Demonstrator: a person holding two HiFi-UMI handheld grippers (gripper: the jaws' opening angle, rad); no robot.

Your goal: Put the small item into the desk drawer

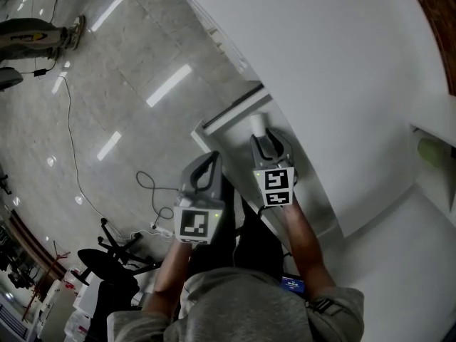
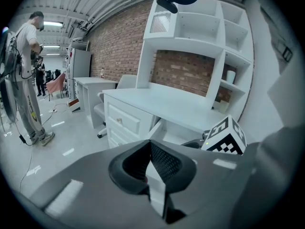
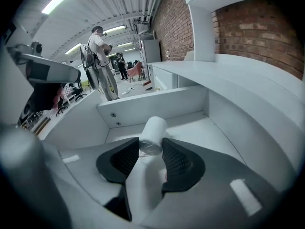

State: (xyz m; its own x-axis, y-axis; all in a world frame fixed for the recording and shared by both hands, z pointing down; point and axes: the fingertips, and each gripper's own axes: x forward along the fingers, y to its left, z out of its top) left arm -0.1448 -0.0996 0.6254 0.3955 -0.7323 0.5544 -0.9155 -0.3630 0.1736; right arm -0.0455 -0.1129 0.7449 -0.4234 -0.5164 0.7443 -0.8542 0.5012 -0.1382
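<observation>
A small white roll [image 3: 153, 130] sits between the pads of my right gripper [image 3: 151, 146], which is shut on it. The head view has this gripper [image 1: 265, 140] and the roll [image 1: 258, 125] over the open white desk drawer [image 1: 226, 118]. Beyond the roll lie the drawer's bare floor [image 3: 205, 128] and its front wall [image 3: 143, 106]. My left gripper [image 1: 209, 164] hangs just left of the right one, outside the drawer. Its pads [image 2: 167, 161] meet with nothing held. From there I see the drawer [image 2: 164, 135] and the right gripper's marker cube [image 2: 224, 137].
The white desk top [image 1: 342, 84] runs along the right, with a shelf hutch [image 2: 200, 32] on it and small shut drawers [image 2: 124, 123] below. A cable [image 1: 71, 141] and a chair base [image 1: 117, 251] lie on the floor. A person [image 2: 26, 80] stands far off.
</observation>
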